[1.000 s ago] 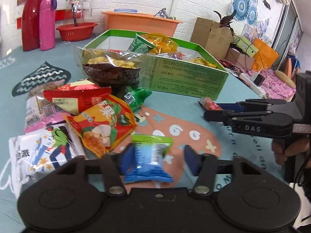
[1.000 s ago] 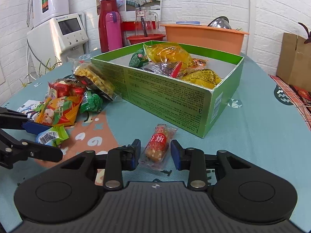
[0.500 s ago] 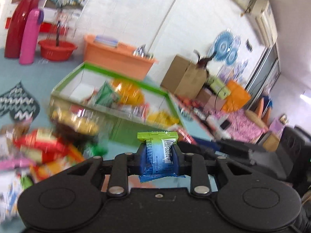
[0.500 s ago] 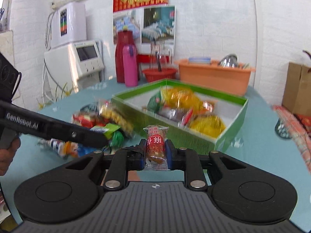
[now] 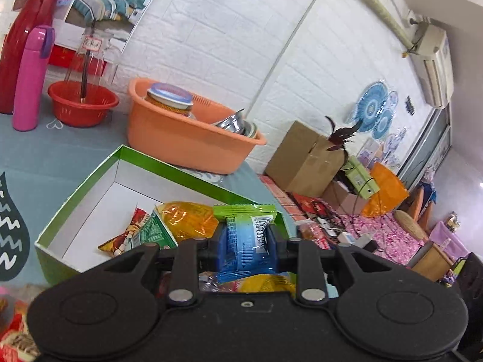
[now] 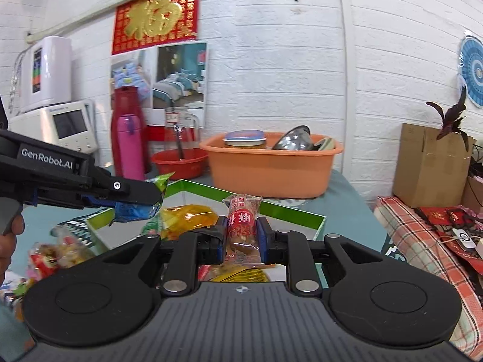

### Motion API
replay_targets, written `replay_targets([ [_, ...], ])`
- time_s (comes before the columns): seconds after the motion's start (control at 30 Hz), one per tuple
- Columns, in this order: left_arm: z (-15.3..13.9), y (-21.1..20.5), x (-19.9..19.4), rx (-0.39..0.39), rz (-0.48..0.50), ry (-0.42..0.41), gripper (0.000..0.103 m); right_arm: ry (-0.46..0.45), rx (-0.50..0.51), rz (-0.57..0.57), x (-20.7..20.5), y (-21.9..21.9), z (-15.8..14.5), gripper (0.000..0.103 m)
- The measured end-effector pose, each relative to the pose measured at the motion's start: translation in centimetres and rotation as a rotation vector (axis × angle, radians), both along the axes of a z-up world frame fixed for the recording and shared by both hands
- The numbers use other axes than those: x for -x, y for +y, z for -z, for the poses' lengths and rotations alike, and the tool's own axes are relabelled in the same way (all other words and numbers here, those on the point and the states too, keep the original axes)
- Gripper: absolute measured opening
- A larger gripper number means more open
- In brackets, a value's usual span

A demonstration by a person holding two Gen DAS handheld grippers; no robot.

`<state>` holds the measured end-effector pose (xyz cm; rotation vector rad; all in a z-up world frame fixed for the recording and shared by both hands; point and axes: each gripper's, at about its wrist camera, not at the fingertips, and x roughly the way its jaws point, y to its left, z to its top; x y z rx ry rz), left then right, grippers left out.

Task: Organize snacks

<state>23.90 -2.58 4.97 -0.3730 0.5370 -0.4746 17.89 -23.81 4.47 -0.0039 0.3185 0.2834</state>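
My left gripper (image 5: 246,241) is shut on a blue and green snack packet (image 5: 245,232) and holds it above the green snack box (image 5: 90,181). It also shows from the side in the right wrist view (image 6: 132,202). My right gripper (image 6: 241,238) is shut on a red sausage packet (image 6: 241,226) over the same box (image 6: 289,211). Inside the box lie an orange bag (image 5: 187,220), a green packet (image 5: 154,232) and other snacks. Loose snacks (image 6: 51,256) lie on the table left of the box.
An orange basin (image 5: 187,141) with a jar and metal bowls stands behind the box. A red bowl (image 5: 81,105), a pink flask (image 5: 30,75) and a red thermos (image 5: 27,39) stand at the back left. A cardboard box (image 6: 428,163) is at the right.
Both grippers have closed on their packets, lifted them off the table and moved them forward over the green box.
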Motion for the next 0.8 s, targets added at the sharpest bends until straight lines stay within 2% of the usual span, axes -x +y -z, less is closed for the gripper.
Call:
replay_targets([
  [0.13,1.6,-0.4,-2.1,-0.024,-0.006,0.038,0.05,0.023,-0.013,0.016,-1.8,-0.1,1.1,0.036],
  [0.17,2.0,-0.5,-2.6,-0.035,-0.012,0.044,0.067,0.027,-0.013,0.013,-2.3,0.0,1.5,0.038],
  [0.23,2.8,-0.6,-3.4,-0.058,-0.025,0.062,0.103,0.046,-0.01,0.001,-3.0,0.3,2.4,0.05],
  [0.27,3.0,-0.5,-3.5,-0.052,-0.028,0.061,0.103,0.061,0.001,0.005,-3.3,0.5,2.7,0.073],
  [0.3,3.0,-0.4,-3.5,-0.053,-0.04,0.064,0.103,0.068,0.013,0.016,-3.4,0.6,3.0,0.101],
  [0.43,1.9,-0.1,-2.0,-0.065,-0.048,0.021,0.103,0.042,0.044,0.008,-2.4,0.9,3.1,0.103],
  [0.57,-0.3,1.1,1.3,-0.031,-0.022,-0.016,0.103,0.031,0.006,-0.014,-0.5,0.7,1.6,0.103],
  [0.67,-1.8,3.2,4.6,-0.018,-0.063,-0.039,0.103,-0.001,-0.022,-0.036,1.7,0.8,0.1,0.103],
  [0.8,-2.4,6.1,8.2,-0.029,-0.123,-0.046,0.103,-0.033,-0.053,-0.097,4.7,1.4,-1.3,0.103],
])
